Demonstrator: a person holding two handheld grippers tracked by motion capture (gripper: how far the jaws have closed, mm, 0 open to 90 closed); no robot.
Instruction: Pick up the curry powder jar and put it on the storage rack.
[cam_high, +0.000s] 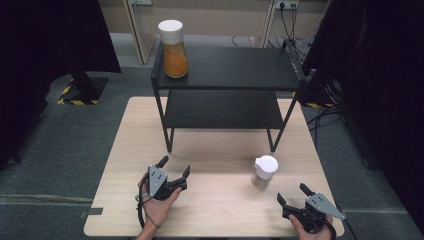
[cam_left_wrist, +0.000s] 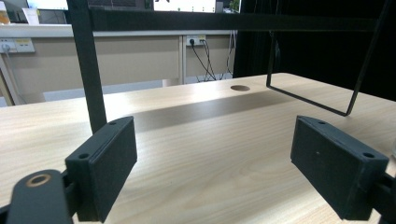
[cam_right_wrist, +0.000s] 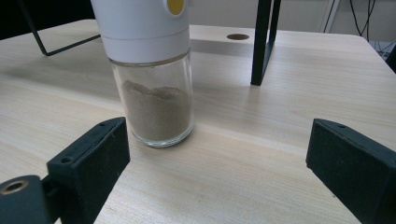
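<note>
Glass jar (cam_right_wrist: 154, 79), white lid, seemingly beige powder

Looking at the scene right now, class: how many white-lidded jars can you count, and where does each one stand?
2. The jar of orange contents stands on the black shelf's top left. The jar of beige powder stands on the table, ahead of the right gripper.

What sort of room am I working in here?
Most likely a lab or test workspace, not a kitchen: a bare wooden table on grey carpet, black curtains at both sides, wall sockets with loose cables, and a black metal shelf set up for spice jars.
</note>
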